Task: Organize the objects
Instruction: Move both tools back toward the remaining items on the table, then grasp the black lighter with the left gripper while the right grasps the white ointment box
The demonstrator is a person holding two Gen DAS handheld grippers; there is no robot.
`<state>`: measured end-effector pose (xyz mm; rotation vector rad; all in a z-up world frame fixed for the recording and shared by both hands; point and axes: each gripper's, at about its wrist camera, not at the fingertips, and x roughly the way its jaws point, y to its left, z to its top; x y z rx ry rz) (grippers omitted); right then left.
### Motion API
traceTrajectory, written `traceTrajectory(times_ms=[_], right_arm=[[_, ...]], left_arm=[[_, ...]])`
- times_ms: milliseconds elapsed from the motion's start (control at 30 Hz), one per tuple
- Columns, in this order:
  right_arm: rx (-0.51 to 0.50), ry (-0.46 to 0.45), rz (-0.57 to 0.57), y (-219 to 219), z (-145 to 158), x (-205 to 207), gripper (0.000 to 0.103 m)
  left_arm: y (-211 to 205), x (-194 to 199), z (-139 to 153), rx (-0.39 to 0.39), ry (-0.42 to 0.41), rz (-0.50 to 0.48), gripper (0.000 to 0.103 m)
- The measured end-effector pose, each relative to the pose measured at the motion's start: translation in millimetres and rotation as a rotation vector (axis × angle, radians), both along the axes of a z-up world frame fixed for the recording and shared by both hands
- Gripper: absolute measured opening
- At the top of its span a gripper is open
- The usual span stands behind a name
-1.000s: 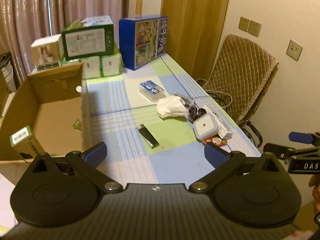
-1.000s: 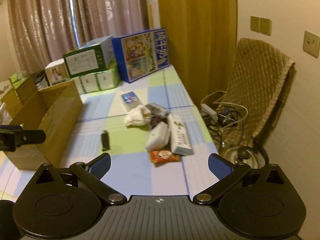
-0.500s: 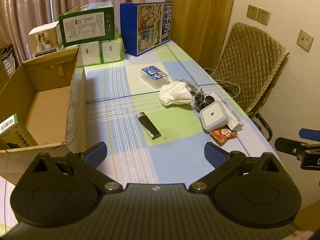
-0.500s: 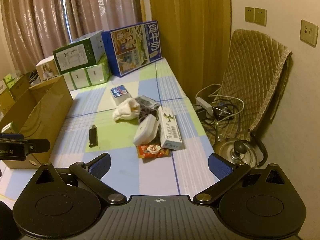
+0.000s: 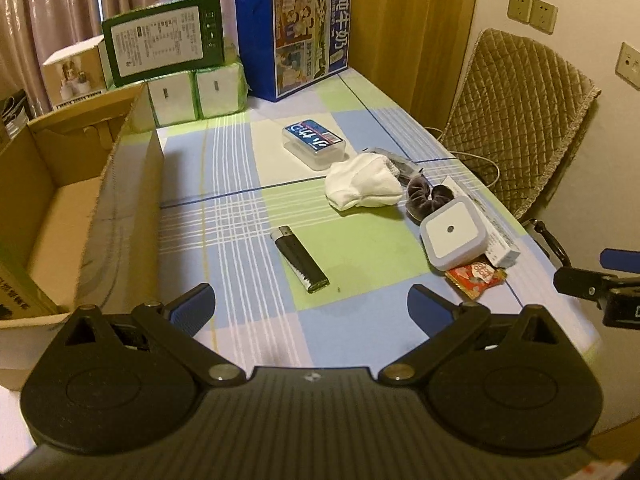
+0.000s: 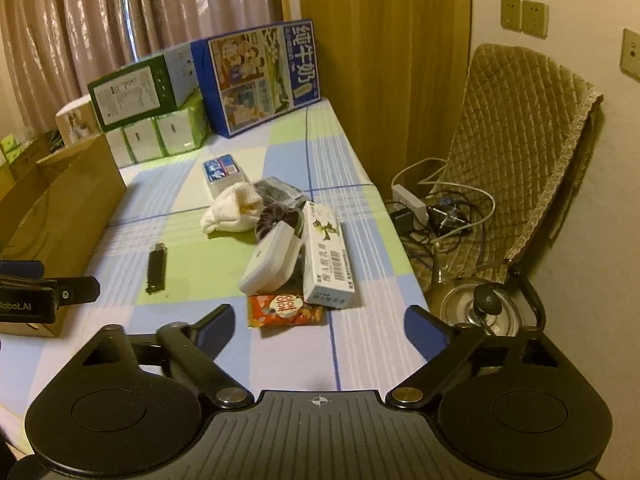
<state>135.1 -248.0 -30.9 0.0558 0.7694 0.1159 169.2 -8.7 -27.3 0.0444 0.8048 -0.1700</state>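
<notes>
Left gripper: jaws spread wide with nothing between them, held above the near edge of the table, blue-padded fingers pointing along the checked cloth.
Right gripper: likewise wide open and empty, hovering over the near right part of the table; its tip also shows at the right edge of the left wrist view.
Table: covered with a blue, green and white checked cloth; the loose things lie mostly on its right half.
Lighter: black with a silver top, lying flat and alone on a green square, ahead of the left gripper.
White cloth: crumpled, beyond the lighter, touching the dark scrunchie.
Clear plastic case: blue label on its lid, just behind the white cloth.
White square device: rounded corners, a small dot at its centre, propped tilted against the long white carton.
Snack packet: red and orange, flat on the cloth at the near end of the pile, just ahead of the right gripper.
Cardboard box: open-topped, standing at the left of the table; a green-edged carton shows inside its near corner.
Far end: a blue milk carton case, a green box stacked on tissue packs.
Beside the table: a chair with a quilted cover, tangled cables and a metal kettle on the floor.
</notes>
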Motion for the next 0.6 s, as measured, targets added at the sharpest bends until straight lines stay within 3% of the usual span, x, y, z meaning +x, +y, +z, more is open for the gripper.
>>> traceTrajectory(times_ms=[267,600], right_arm=[[-0.023,0.050,0.040,-2.1,-25.5,42.4,0.065],[-0.061,0.097,0.088,0.5,-50.9,84.7,0.060]], left_arm=[[-8.2,27.0,-20.6,0.013,0.018,-0.010,0.094],[-10.6,53.4,-43.2,0.022,0.038,-0.005,0.089]])
